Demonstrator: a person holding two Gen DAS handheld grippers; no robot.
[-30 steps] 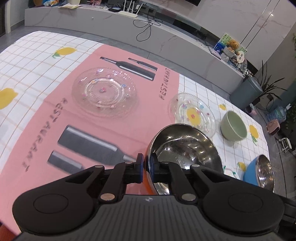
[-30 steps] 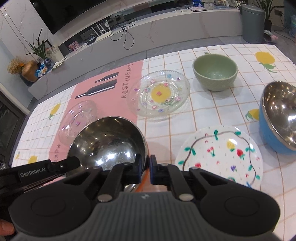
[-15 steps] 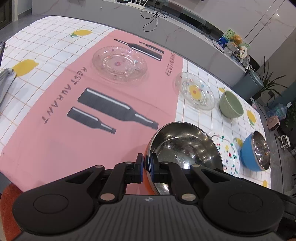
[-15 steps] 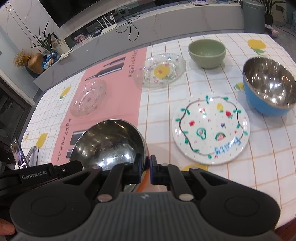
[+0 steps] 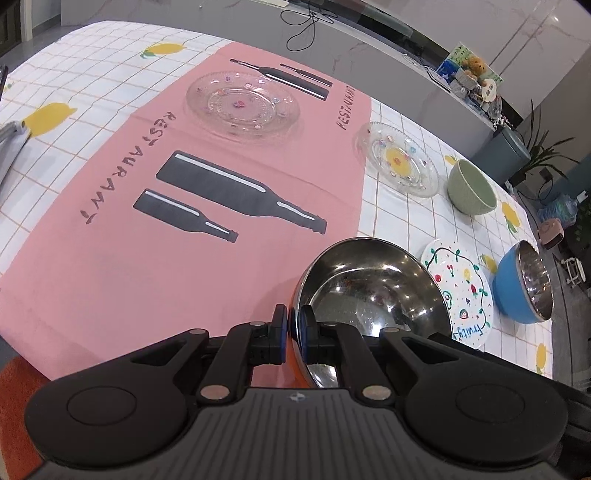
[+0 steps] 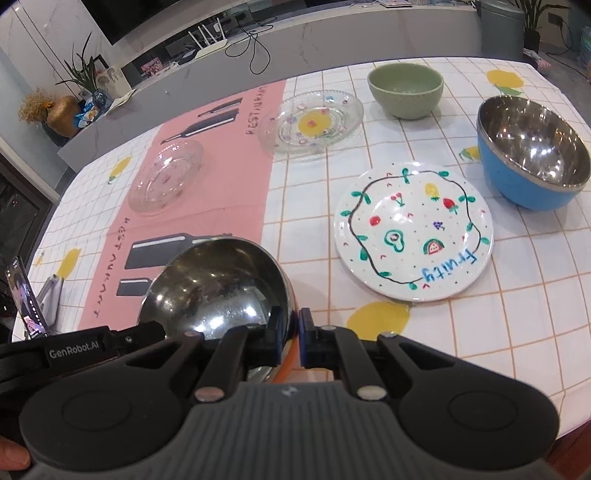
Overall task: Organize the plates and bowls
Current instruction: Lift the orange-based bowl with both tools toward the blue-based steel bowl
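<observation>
Both grippers pinch the rim of one steel bowl with an orange outside [image 5: 373,291] [image 6: 218,288] and hold it above the table's near edge. My left gripper [image 5: 293,332] grips its left rim, my right gripper [image 6: 294,339] its right rim. On the table lie a white fruit-painted plate [image 6: 413,232] [image 5: 461,291], a blue steel bowl [image 6: 532,151] [image 5: 524,288], a green bowl [image 6: 406,88] [image 5: 471,188], a glass plate with a yellow centre [image 6: 312,123] [image 5: 399,162] and a clear glass plate [image 6: 166,177] [image 5: 242,105].
A pink placemat [image 5: 155,206] with bottle prints covers the table's left-middle. A phone on a stand [image 6: 24,299] is at the left edge. A grey counter [image 6: 295,33] with cables runs behind the table.
The held bowl and both grippers have pulled back toward the near edge and higher, so more of the table shows. The grip on the bowl is unchanged.
</observation>
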